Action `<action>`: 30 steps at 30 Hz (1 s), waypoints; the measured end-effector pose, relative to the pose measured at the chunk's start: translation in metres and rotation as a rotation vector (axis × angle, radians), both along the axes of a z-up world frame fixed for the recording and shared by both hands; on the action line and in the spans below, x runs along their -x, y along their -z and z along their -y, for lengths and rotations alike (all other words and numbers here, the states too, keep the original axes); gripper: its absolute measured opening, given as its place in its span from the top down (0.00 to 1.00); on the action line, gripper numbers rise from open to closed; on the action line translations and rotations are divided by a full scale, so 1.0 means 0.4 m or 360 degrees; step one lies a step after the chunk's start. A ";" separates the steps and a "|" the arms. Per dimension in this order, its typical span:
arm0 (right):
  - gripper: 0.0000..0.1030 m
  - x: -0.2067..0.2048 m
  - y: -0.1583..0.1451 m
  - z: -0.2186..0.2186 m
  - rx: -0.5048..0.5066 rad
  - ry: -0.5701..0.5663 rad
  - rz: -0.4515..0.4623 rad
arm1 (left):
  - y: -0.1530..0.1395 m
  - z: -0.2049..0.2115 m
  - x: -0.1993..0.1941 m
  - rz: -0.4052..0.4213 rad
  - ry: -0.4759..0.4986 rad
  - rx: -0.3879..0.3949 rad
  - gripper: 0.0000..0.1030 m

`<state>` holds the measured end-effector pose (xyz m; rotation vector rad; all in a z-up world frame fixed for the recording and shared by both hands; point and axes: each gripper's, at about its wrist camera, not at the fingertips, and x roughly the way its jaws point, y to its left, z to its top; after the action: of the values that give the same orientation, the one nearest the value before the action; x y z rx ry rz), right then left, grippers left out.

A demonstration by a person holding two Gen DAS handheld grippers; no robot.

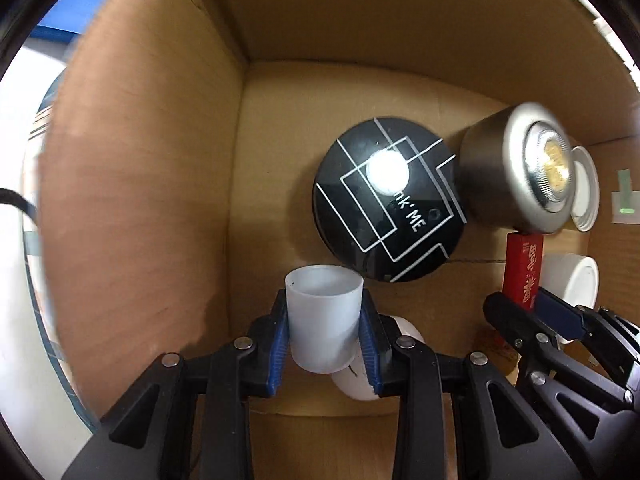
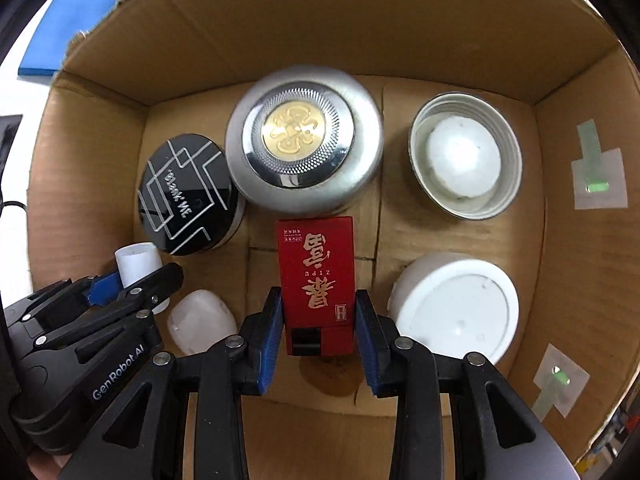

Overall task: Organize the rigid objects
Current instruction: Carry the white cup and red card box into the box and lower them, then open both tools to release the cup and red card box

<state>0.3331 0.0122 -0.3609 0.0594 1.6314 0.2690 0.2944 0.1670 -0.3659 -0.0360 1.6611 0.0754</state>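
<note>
Both cameras look down into an open cardboard box (image 2: pixel 400 32) with plain brown corrugated walls and a creased floor; pale tape patches (image 2: pixel 600 178) cling to its right wall. Outside the box, a white surface and a flat blue sheet (image 2: pixel 60 36) show at the upper left.

The left gripper (image 1: pixel 324 332) is clamped on a small translucent white plastic cup (image 1: pixel 322 320), a smooth cylinder with its open mouth facing away, held above a rounded white piece (image 1: pixel 352 384) on the floor near the box's left wall. The right gripper (image 2: pixel 319 330) is pressed closed on a glossy red rectangular case (image 2: pixel 318 284) printed with gold characters (the letters "ZIPU" are readable), in the middle of the box.

Around them rest a glossy black round lid (image 2: pixel 186 194) with thin white line patterns, touching a brushed silver tin (image 2: pixel 304 140) whose knurled chrome top carries a gold medallion. To the right sit a shallow metal lid (image 2: pixel 466 160) lined in white, open side up, and a matte white round container (image 2: pixel 460 308).
</note>
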 end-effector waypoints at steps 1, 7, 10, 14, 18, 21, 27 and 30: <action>0.64 0.000 0.006 -0.003 0.0008 -0.0002 -0.0001 | 0.008 0.002 -0.001 0.0000 0.0010 -0.0014 0.71; 0.64 0.000 0.035 -0.026 0.0020 0.0003 -0.0017 | -0.002 0.007 -0.026 0.0008 0.0025 -0.0023 0.71; 0.64 0.001 0.038 -0.040 0.0036 -0.0015 -0.0014 | -0.004 0.010 -0.038 0.0004 0.0053 -0.0026 0.71; 0.63 0.007 0.043 -0.055 0.0042 -0.0007 -0.0026 | -0.008 0.008 -0.047 -0.0033 0.0033 0.0002 0.65; 0.63 0.007 0.039 -0.031 0.0036 0.0031 -0.0029 | -0.024 0.000 -0.039 -0.0059 -0.0012 0.0065 0.61; 0.63 0.012 0.030 -0.023 0.0029 0.0033 -0.0030 | -0.048 0.000 -0.033 -0.0042 -0.0022 0.0094 0.57; 0.49 0.028 -0.021 -0.011 0.0031 0.0041 0.0010 | -0.100 0.017 -0.018 0.0020 -0.0037 0.0149 0.41; 0.46 0.043 -0.058 0.001 0.0032 0.0043 0.0039 | -0.142 0.033 0.012 0.0076 -0.0023 0.0127 0.27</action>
<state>0.3158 0.0116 -0.3376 0.0622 1.6074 0.2317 0.2895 0.1539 -0.3092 -0.1098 1.6154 0.0191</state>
